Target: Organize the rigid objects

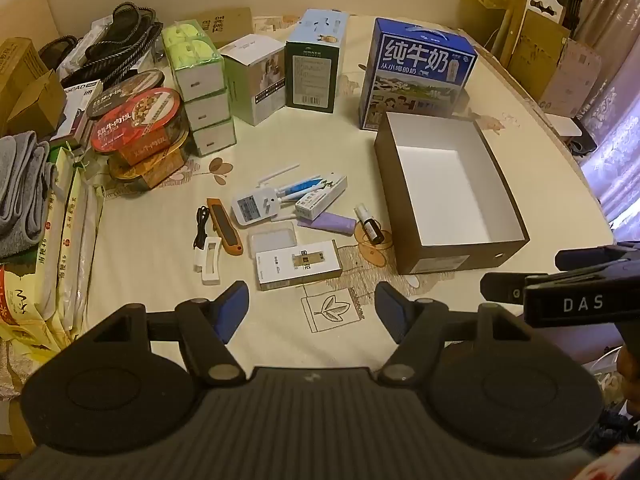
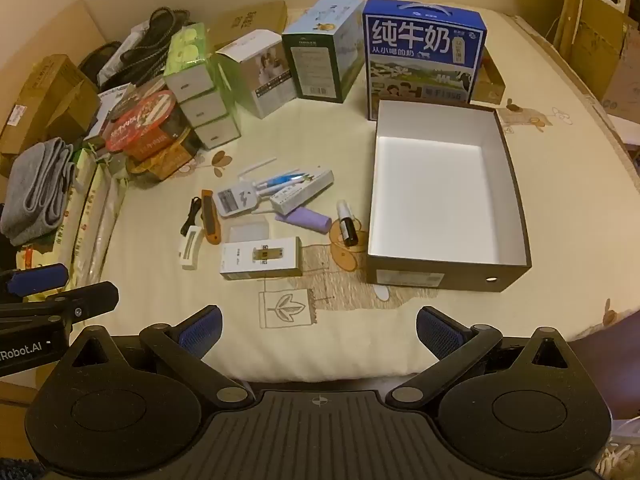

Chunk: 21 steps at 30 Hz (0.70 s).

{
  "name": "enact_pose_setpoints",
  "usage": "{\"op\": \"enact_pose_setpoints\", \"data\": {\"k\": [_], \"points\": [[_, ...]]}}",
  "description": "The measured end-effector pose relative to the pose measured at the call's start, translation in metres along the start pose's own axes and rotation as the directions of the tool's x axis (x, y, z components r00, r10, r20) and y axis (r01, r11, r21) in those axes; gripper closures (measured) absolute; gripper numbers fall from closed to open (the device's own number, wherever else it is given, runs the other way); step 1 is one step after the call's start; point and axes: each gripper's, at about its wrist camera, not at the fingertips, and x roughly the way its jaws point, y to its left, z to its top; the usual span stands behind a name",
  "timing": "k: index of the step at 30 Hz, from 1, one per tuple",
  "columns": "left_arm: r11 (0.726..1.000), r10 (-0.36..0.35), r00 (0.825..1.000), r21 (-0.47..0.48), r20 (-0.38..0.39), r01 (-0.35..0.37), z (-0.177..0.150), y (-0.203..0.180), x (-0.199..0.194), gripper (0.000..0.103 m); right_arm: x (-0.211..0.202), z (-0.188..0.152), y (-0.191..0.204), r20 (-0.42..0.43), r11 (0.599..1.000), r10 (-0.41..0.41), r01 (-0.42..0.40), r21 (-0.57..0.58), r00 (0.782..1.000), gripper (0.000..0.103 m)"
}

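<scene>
On the cream bedspread (image 1: pixel 160 264), a cluster of small objects (image 1: pixel 280 220) lies beside the empty dark box (image 1: pixel 448 258), ahead of the left gripper (image 1: pixel 312 308) and right gripper (image 2: pixel 320 330), both wide open, holding nothing.

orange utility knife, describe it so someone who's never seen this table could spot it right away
Start at the open dark box with the white inside, then go left across the small clutter to its far edge. The orange utility knife lies there between a coiled black cable and a white plug-in meter; it is the only orange item there.
</scene>
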Motion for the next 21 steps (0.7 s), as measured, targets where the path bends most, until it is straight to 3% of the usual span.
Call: {"op": "enact_pose_setpoints", "data": {"k": [21], "points": [[1.000,0.008,1.000,0.001,-0.010,-0.008,-0.0007,0.0036,0.0015,0.037,0.0039,0.0030,0.0015,-0.004,1.000,0.000,0.000,-0.004,1.000,0.002]]}}
